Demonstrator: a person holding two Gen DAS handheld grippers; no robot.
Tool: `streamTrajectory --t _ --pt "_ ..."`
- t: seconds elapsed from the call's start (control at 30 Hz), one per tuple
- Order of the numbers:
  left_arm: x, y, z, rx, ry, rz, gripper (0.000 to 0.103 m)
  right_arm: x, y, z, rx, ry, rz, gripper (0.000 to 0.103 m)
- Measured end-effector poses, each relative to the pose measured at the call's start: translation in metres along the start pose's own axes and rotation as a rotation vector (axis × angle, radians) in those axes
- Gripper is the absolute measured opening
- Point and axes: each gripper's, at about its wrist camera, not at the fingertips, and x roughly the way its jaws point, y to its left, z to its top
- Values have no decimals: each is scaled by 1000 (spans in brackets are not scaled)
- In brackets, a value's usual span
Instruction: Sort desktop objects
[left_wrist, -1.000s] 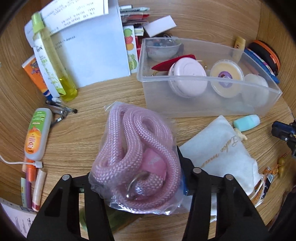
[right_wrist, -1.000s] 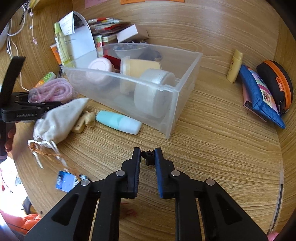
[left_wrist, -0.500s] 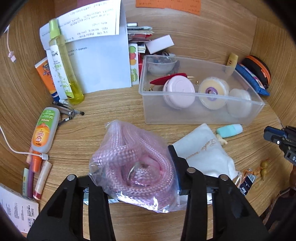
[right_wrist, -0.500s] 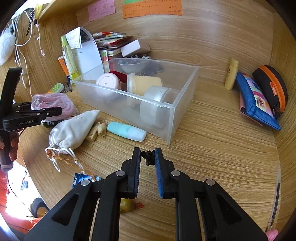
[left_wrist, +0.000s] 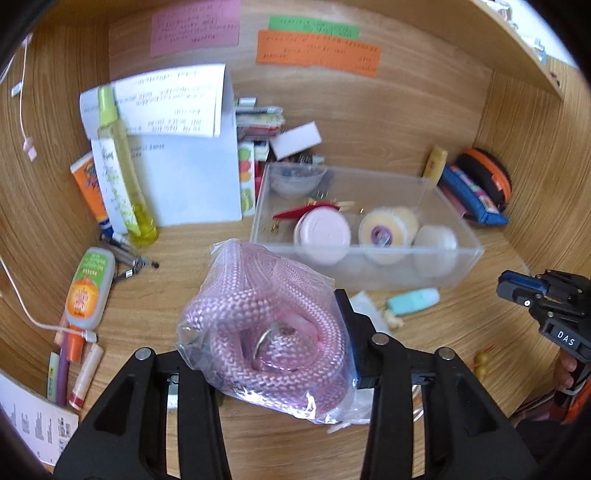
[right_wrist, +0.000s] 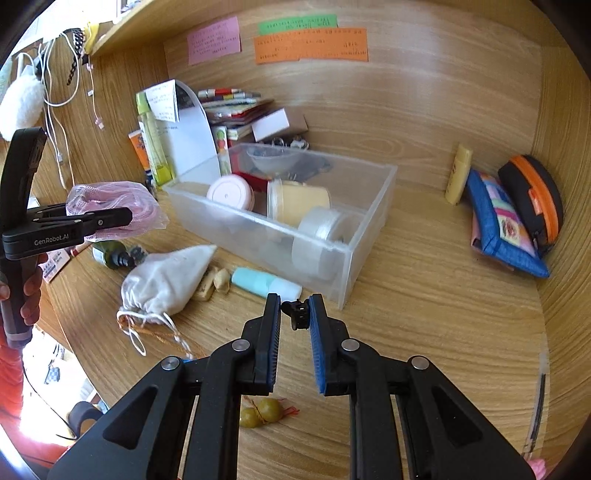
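The left gripper (left_wrist: 271, 343) was clamped on a clear bag of pink rope (left_wrist: 269, 325), holding it in the air above the wooden desk (right_wrist: 424, 295). A metal ring showed inside the coil. In the right wrist view the same bag (right_wrist: 114, 210) sat at about nine o'clock, pinched between the left gripper's (right_wrist: 122, 218) fingers, with the person's hand (right_wrist: 31, 295) wrapped around the handle below.

The right gripper (right_wrist: 293, 314) had a small black clip (right_wrist: 297, 314) between its fingertips; the jaws stood narrowly apart, with the clip touching the right-hand pad. Whether the clip was firmly pinched could not be told. In the left wrist view that gripper (left_wrist: 517, 291) appeared at three o'clock.

The clear plastic bin (right_wrist: 369, 221) lay toward twelve o'clock from the right gripper. It held a pink round case (right_wrist: 229, 192), a yellow tub (right_wrist: 299, 199), a roll of tape (right_wrist: 321, 240) and a small bowl (right_wrist: 273, 157). Just in front of the bin's near wall lay a mint green tube (right_wrist: 264, 282), and beside it at ten o'clock a white drawstring pouch (right_wrist: 166, 280). At two o'clock, against the side wall, a blue pouch (right_wrist: 502, 225) leaned by an orange-trimmed case (right_wrist: 535, 192). Coloured notes (right_wrist: 310, 44) were stuck on the back wall.
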Motion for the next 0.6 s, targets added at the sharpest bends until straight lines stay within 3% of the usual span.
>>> streamTrajectory --t 0.27,0.6 --pt "-14 -11 26 1 -79 -33 40 -14 -8 20 -10 -52 -15 14" --pt "-8 -27 64 21 -112 -92 40 -17 -19 47 -28 -98 -39 14"
